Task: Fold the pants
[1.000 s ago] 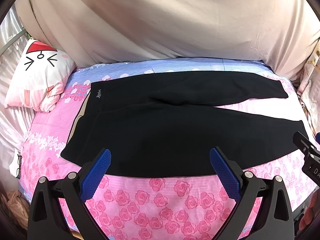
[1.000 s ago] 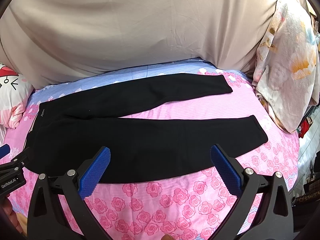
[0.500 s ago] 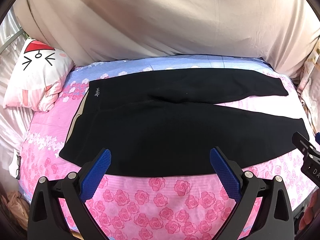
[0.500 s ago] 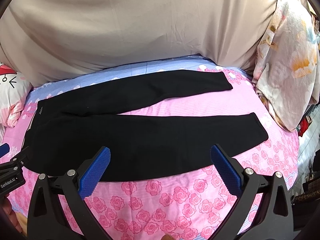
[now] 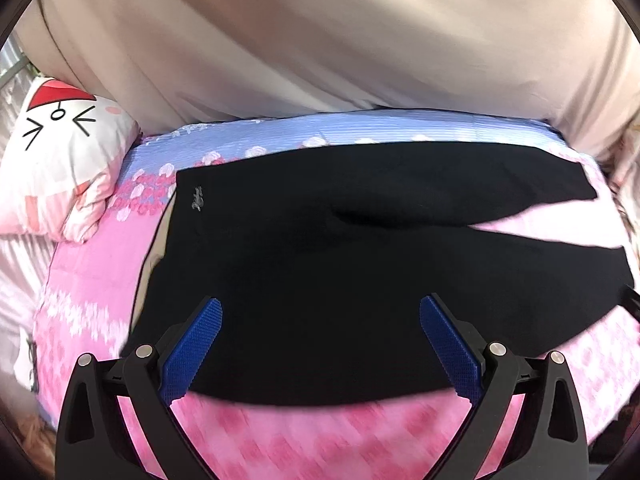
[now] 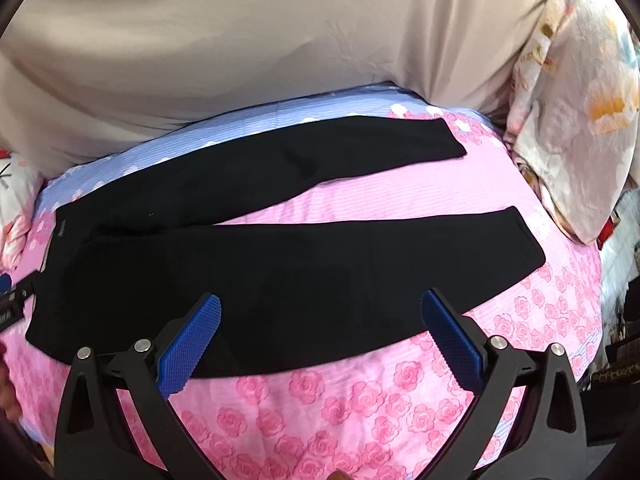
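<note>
Black pants (image 5: 340,264) lie flat on the bed, waistband to the left, both legs running right and spread in a V. In the right wrist view the pants (image 6: 280,276) show both leg ends, the near one (image 6: 516,248) and the far one (image 6: 444,140). My left gripper (image 5: 320,312) is open and empty above the near hip and thigh area. My right gripper (image 6: 320,312) is open and empty above the near leg. Each gripper's blue pads (image 5: 192,352) (image 6: 452,340) hover apart from the fabric.
The bed has a pink rose sheet (image 6: 360,400) with a blue striped band (image 5: 320,136) at the far side. A cat-face pillow (image 5: 60,168) lies at the left. A beige curtain (image 5: 320,40) hangs behind. A floral blanket (image 6: 580,100) hangs at the right.
Both grippers have moved forward and lower toward the pants, so the near edge of the fabric now sits between the fingers. Both stay open.
</note>
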